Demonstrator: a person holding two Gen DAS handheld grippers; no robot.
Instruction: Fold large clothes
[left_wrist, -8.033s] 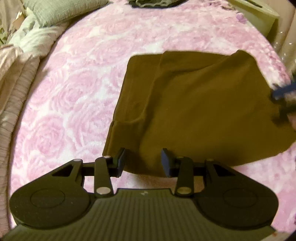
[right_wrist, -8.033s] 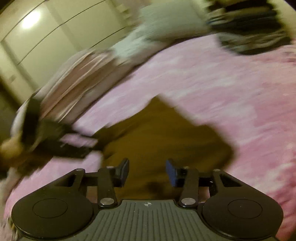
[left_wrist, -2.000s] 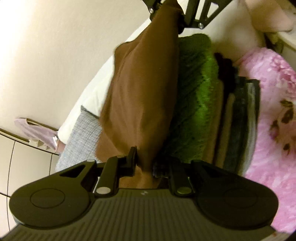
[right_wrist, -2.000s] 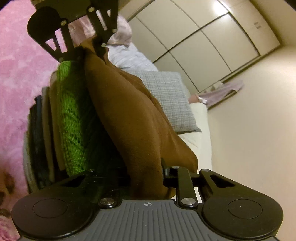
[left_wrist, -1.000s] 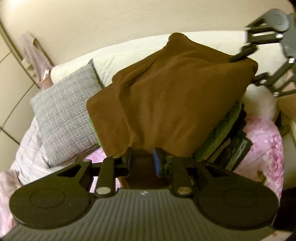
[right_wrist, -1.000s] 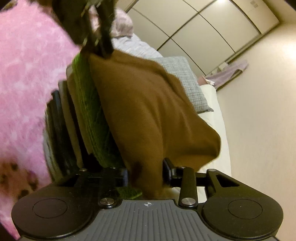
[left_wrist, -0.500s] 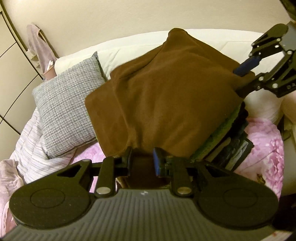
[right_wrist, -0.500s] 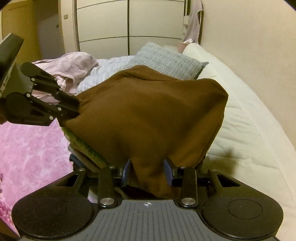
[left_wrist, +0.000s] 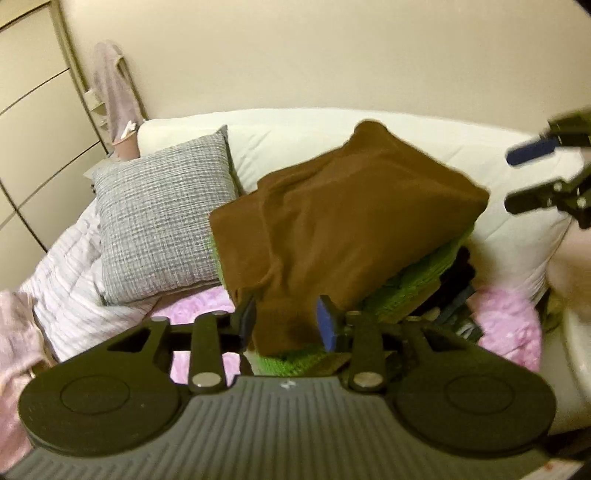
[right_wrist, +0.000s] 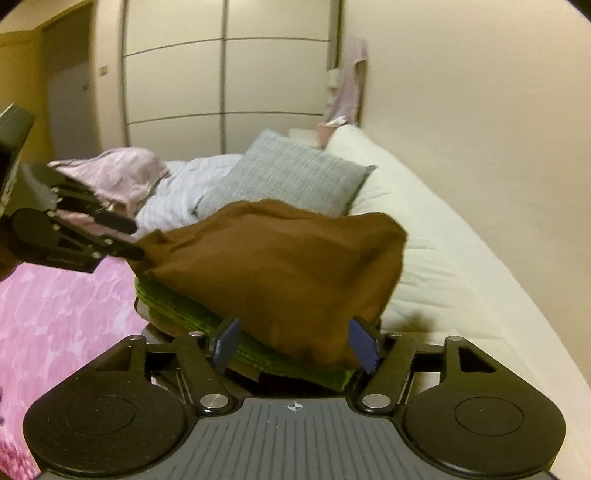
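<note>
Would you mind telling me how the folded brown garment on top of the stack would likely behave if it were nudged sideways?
The brown garment looks soft and floppy: its near edge droops over the green knit beneath. A push would probably bunch or unfold it rather than slide it whole. It sits humped and tilted on the uneven stack, so it may slip toward the grey pillow.

No readable text, labels, brands or numbers in either view

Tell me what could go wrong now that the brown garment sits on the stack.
The brown garment lies bunched and overhangs the green knit; it might slide off. A flap hangs between the opening jaws of the left gripper, so pulling back could snag it. The right gripper risks the same.
</note>
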